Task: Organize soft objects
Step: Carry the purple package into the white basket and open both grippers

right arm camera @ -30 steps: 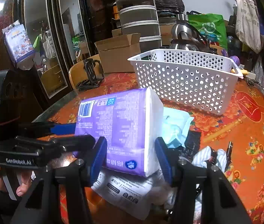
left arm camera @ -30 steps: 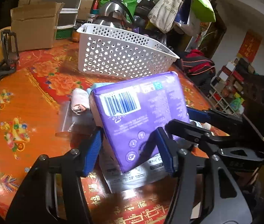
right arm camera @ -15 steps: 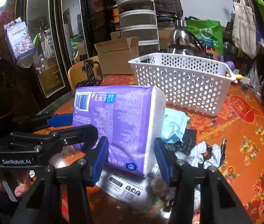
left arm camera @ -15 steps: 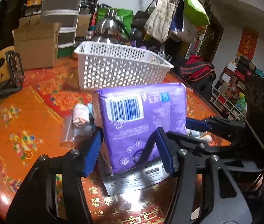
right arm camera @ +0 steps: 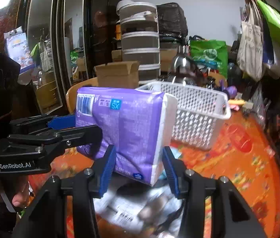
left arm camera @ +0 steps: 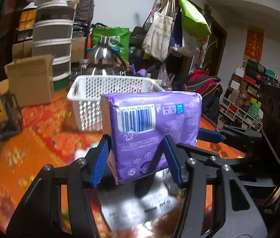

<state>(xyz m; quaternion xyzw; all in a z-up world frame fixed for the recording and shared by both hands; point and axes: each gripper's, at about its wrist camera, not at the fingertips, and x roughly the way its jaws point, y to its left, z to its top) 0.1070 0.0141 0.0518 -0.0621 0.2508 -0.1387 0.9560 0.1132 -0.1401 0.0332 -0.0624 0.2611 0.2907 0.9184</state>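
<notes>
Both sets of jaws are clenched on one purple pack (left arm camera: 151,130): the left gripper (left arm camera: 137,158) pinches its lower end across the barcode face, and the right gripper (right arm camera: 138,166) pinches the lower corner where the purple wrap meets the white side. Each gripper's blue pads press flat against the wrapper. Held between the two, the pack stands roughly upright, lifted off the desk (left arm camera: 40,134).

Below the pack lies a blurred white printed bag (left arm camera: 140,204), with a dark soft item partly showing on it; its details cannot be made out. Behind the pack, farther along the orange floral desk, stands a white perforated basket (right arm camera: 197,117). Left of the pack and farther back sits an open cardboard box (left arm camera: 31,79). Beyond the basket rises a steel kettle (left arm camera: 100,57).
</notes>
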